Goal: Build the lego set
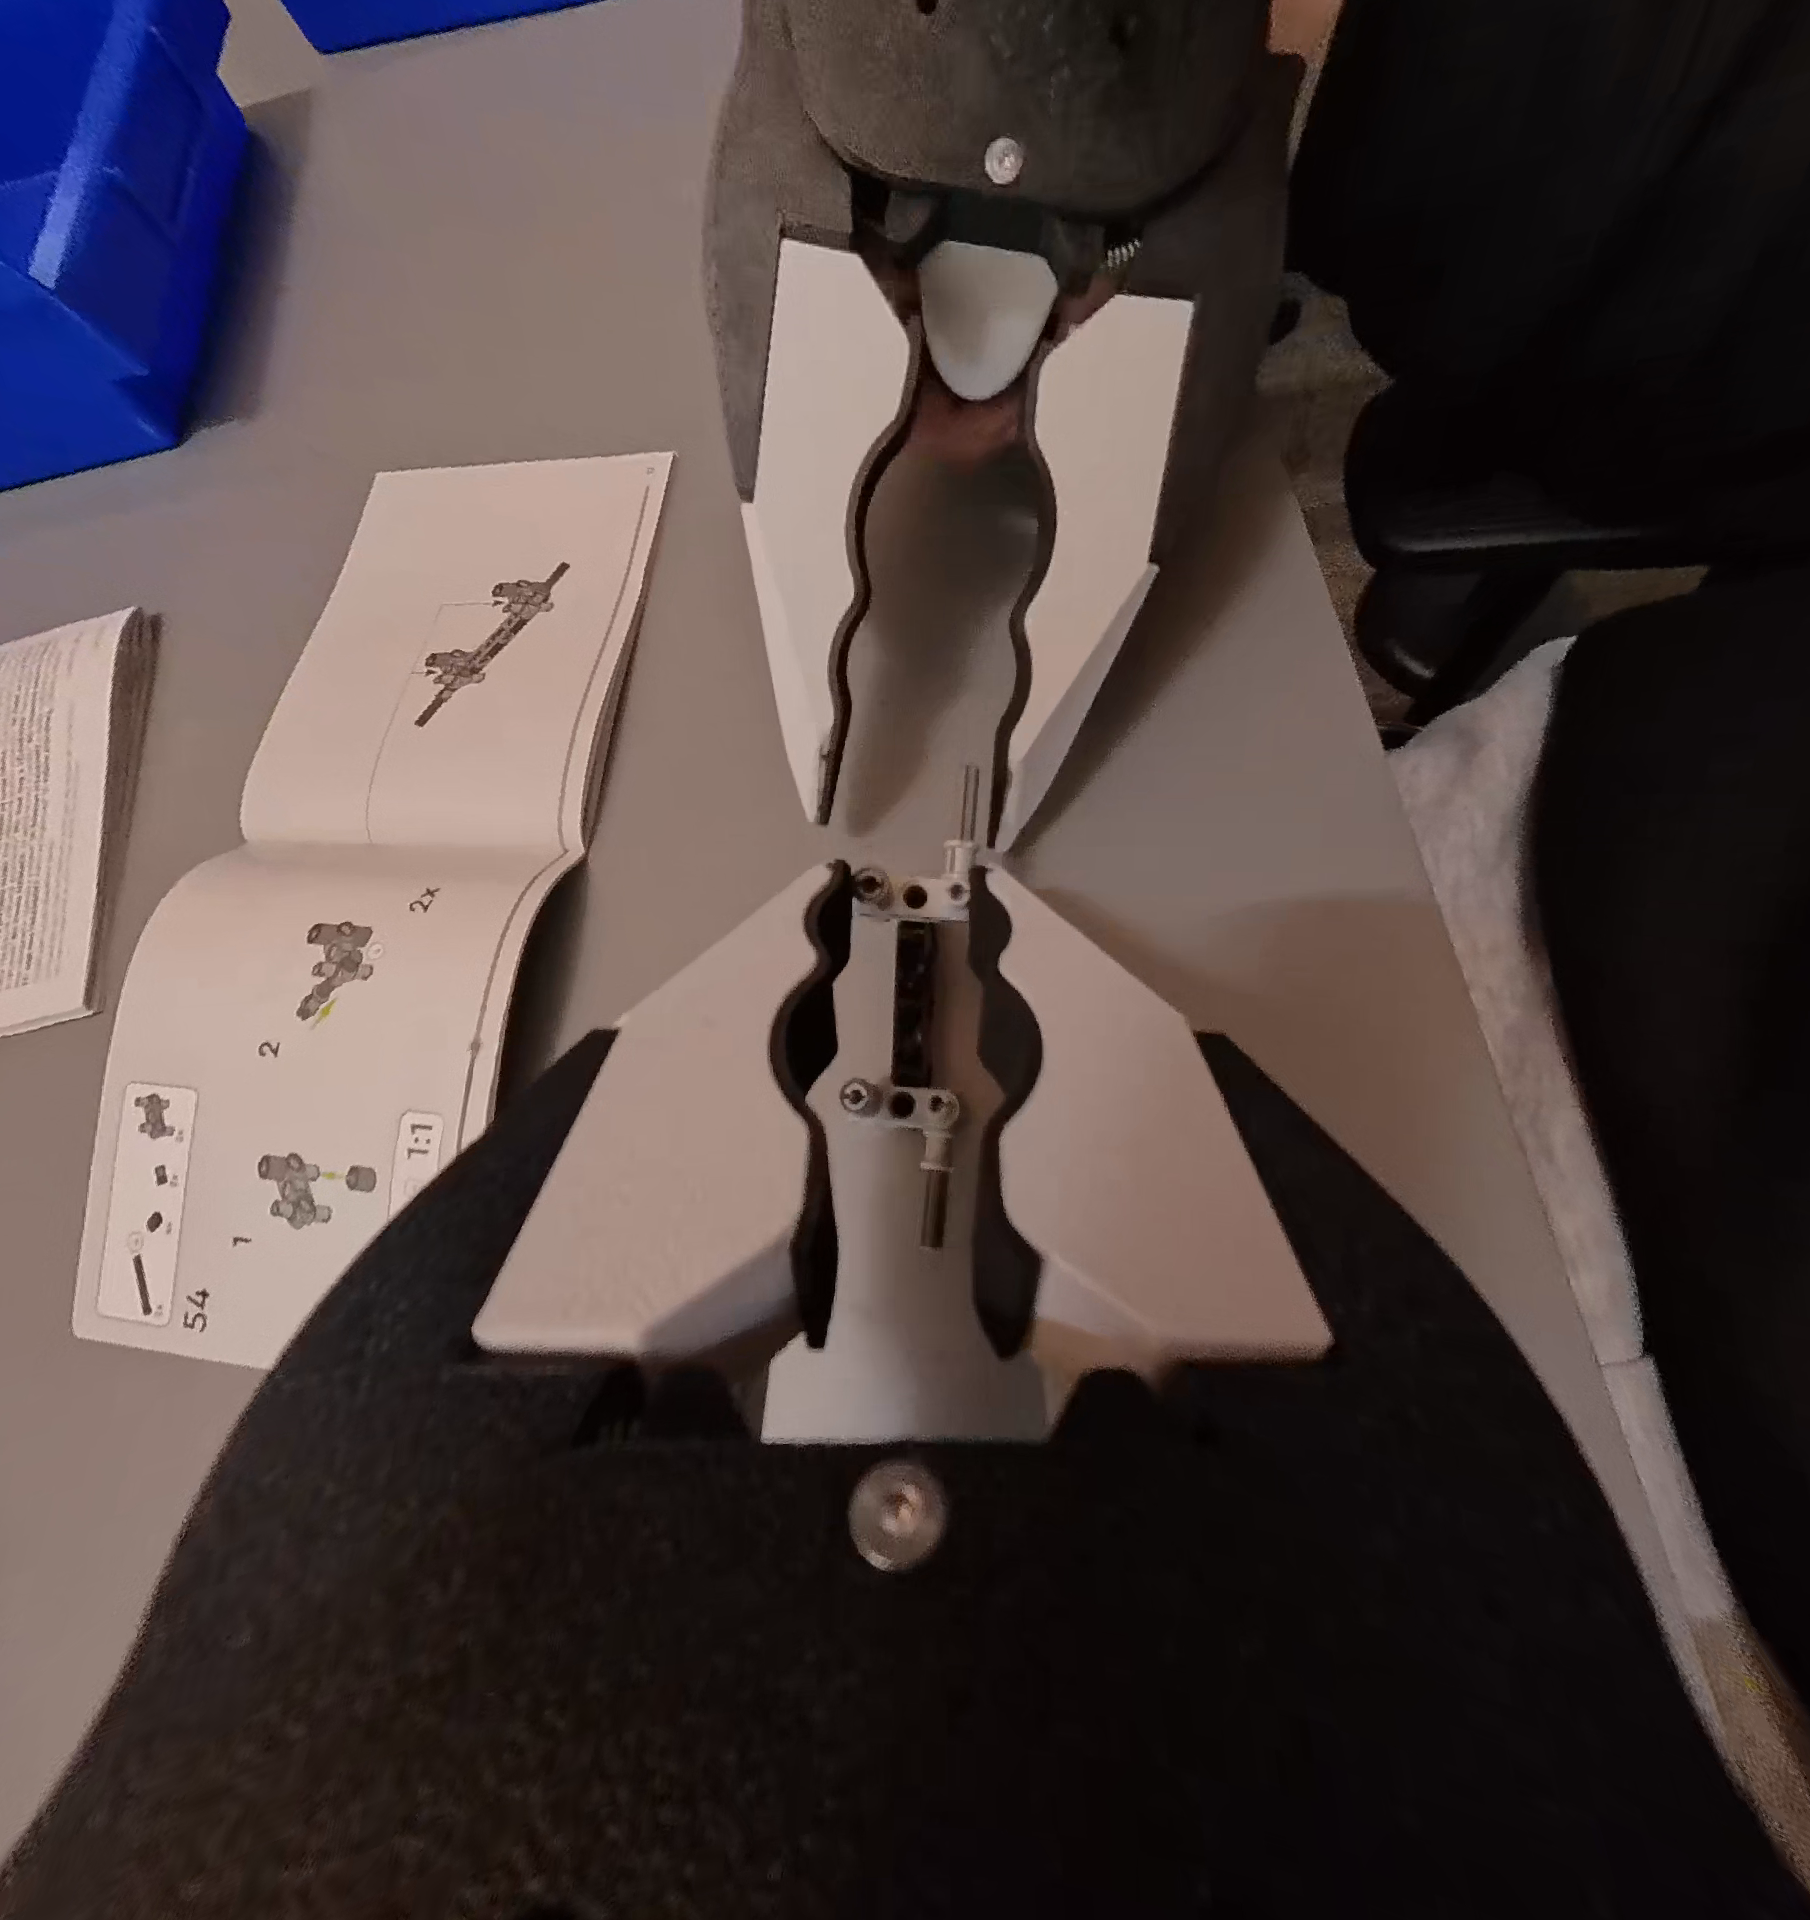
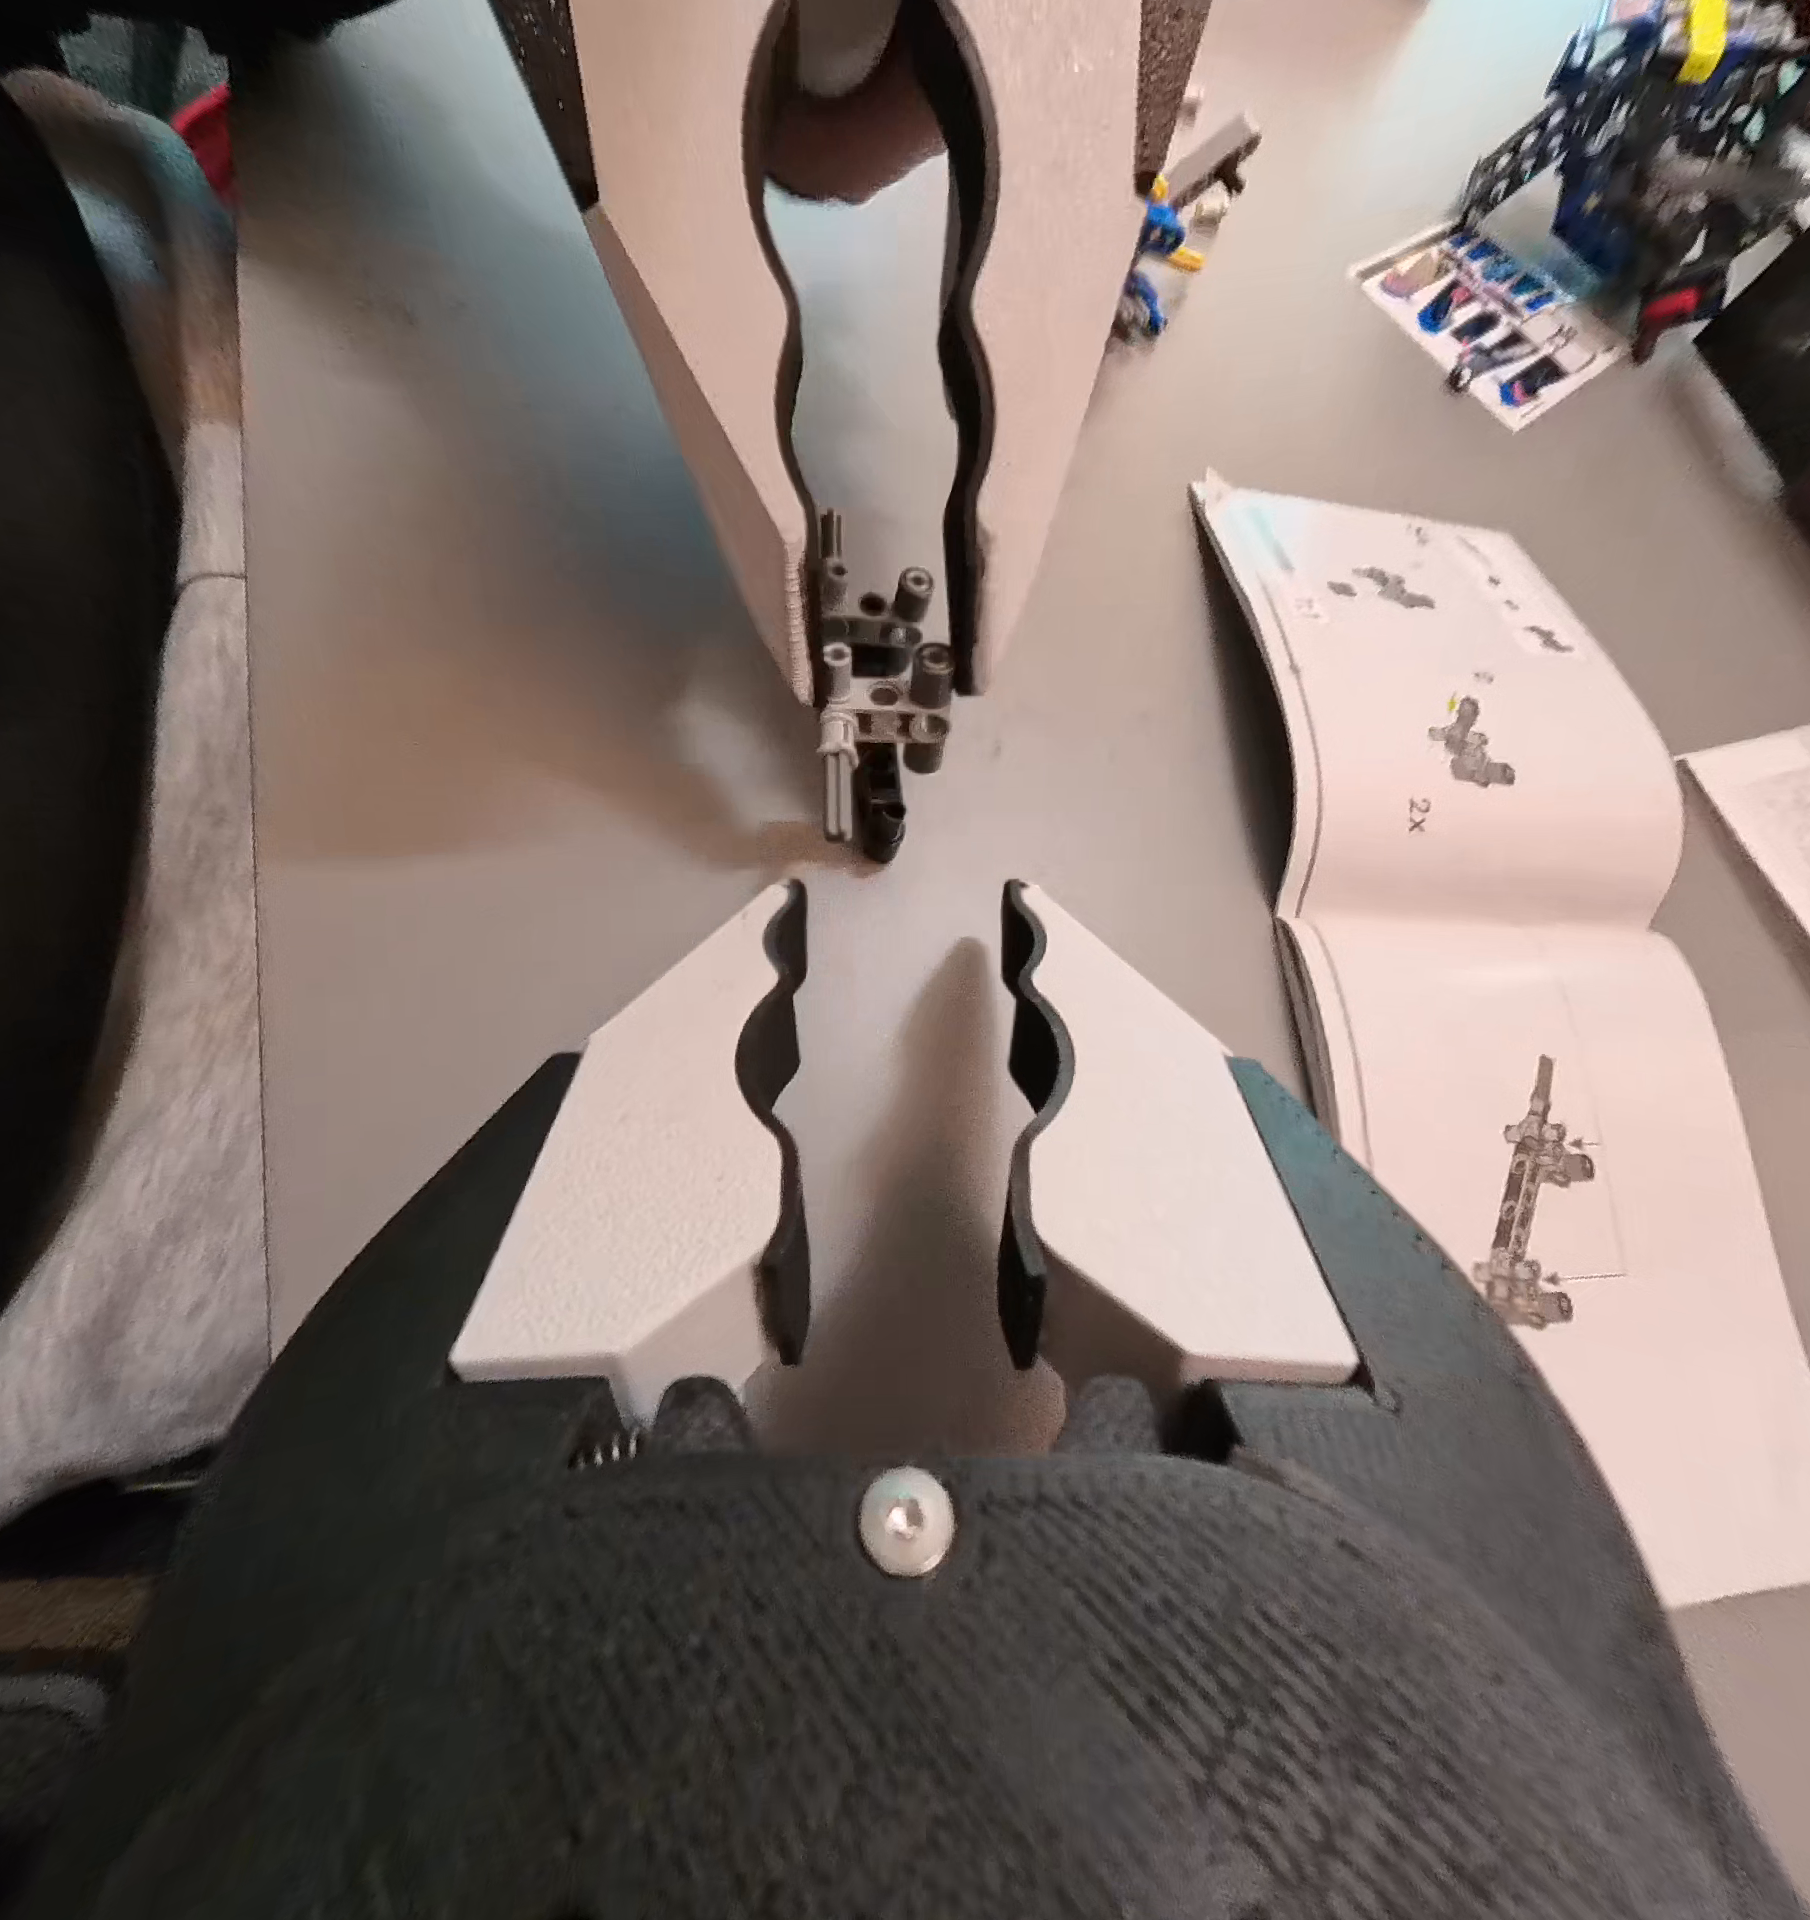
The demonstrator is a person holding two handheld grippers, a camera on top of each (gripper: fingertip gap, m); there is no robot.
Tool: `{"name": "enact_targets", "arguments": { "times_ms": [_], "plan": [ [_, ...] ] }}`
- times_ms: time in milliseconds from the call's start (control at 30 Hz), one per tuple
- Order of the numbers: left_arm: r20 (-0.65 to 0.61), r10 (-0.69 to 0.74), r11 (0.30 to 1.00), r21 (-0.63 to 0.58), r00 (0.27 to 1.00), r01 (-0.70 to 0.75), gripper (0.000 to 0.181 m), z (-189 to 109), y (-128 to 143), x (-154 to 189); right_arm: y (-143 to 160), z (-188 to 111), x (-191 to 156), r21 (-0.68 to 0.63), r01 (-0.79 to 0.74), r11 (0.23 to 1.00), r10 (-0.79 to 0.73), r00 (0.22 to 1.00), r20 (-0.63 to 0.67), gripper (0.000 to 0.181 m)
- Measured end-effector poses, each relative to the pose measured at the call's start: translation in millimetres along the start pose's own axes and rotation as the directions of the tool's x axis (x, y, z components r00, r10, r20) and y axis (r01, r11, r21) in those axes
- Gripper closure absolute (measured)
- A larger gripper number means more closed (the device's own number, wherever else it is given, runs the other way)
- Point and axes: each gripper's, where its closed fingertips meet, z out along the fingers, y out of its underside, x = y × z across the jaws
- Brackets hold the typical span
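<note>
My left gripper (image 1: 906,878) is shut on a small lego assembly (image 1: 916,987): a black beam with a light grey connector at each end and thin grey axles sticking out. It holds the assembly above the grey table (image 1: 568,312). My right gripper (image 2: 903,894) is open and empty, and faces the left one tip to tip. In the right wrist view the left gripper (image 2: 885,681) comes in from the top with the assembly (image 2: 885,717) poking out of its tips, just short of my right fingertips. The right gripper also shows in the left wrist view (image 1: 916,816).
An open instruction booklet (image 1: 444,831) lies beside the grippers; it also shows in the right wrist view (image 2: 1452,935). A second leaflet (image 1: 39,810) lies beyond it. Blue bins (image 1: 80,260) stand at the back. A partly built blue lego model (image 2: 1690,156), a sticker sheet (image 2: 1483,312) and loose pieces (image 2: 1161,249) lie farther off. My two grippers' fingertips are within a few centimetres of each other. Left tips and right tips are each some 35 centimeters from the partly built blue lego model (image 2: 1690,156).
</note>
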Motion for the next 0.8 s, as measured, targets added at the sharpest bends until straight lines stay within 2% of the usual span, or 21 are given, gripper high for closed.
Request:
{"name": "enact_targets", "arguments": {
  "times_ms": [467, 633, 800],
  "plan": [
    [-0.052, 0.038, 0.995, -0.091, 0.998, -0.042, 0.162, 15.7, 5.3, -0.9, -1.1, 9.9, -3.7, -0.032, -0.002, 1.000, 0.003, 0.999, 0.041, 0.151],
    [-0.053, 0.043, 0.994, -0.095, 0.998, -0.048, 0.162, 18.0, 4.0, -0.2, -3.0, 10.0, 2.0, -0.020, -0.002, 1.000, 0.002, 1.000, 0.004, 0.149],
    [-0.056, 0.018, 0.995, -0.095, 0.998, -0.024, 0.162, 19.1, 3.4, 0.5, -7.6, 9.6, -1.7, 0.003, -0.008, 1.000, 0.008, 1.000, 0.030, 0.150]
  ]
}}
